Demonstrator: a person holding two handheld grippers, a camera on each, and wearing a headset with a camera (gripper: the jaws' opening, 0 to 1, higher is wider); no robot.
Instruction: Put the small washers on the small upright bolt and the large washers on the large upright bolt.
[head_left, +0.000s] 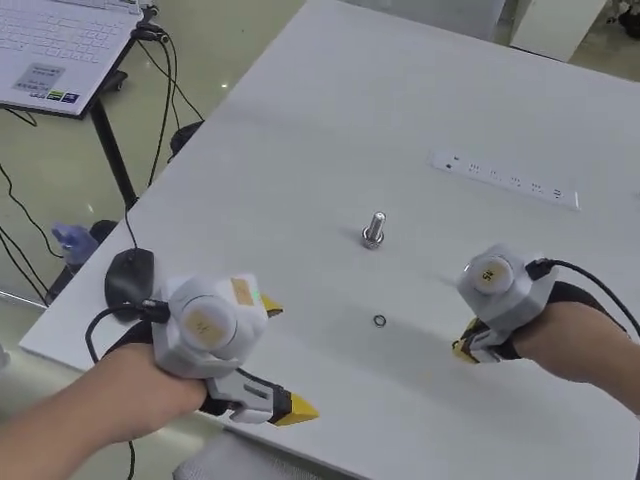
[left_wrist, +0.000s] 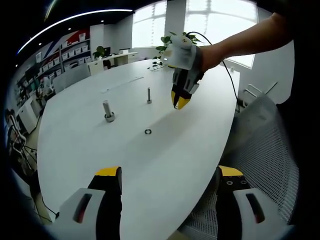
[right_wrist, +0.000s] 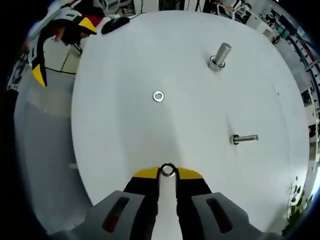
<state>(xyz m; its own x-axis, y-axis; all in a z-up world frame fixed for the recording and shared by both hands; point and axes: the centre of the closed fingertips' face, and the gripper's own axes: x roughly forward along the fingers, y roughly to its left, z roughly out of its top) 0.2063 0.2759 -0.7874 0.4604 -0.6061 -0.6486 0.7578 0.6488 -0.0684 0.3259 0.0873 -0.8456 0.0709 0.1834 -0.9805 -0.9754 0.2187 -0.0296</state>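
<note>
Right gripper view showing the right gripper (right_wrist: 168, 173) pinching a small silver metal washer (right_wrist: 168, 169), second silver washer (right_wrist: 158, 96) lying flat on the white table (right_wrist: 120, 145), large steel upright bolt (right_wrist: 219, 56) and thin small bolt (right_wrist: 244, 138) standing beyond, left gripper (left_wrist: 170, 172) hovering, jaws spread wide.

We see the big bolt (head_left: 373, 230) near the middle of the head view. It is shiny grey and stands straight up on its wide head. The small bolt (left_wrist: 149, 95) is thinner and stands up too, a little above the middle of the left gripper view, up and right of the big bolt. One washer (head_left: 379, 321), a small silver ring, lies flat below the big bolt in the head view, apart from it. A second washer (right_wrist: 168, 170) sits at the bottom middle of the right gripper view, pinched between the yellow tips of the right gripper (right_wrist: 168, 174).
</note>
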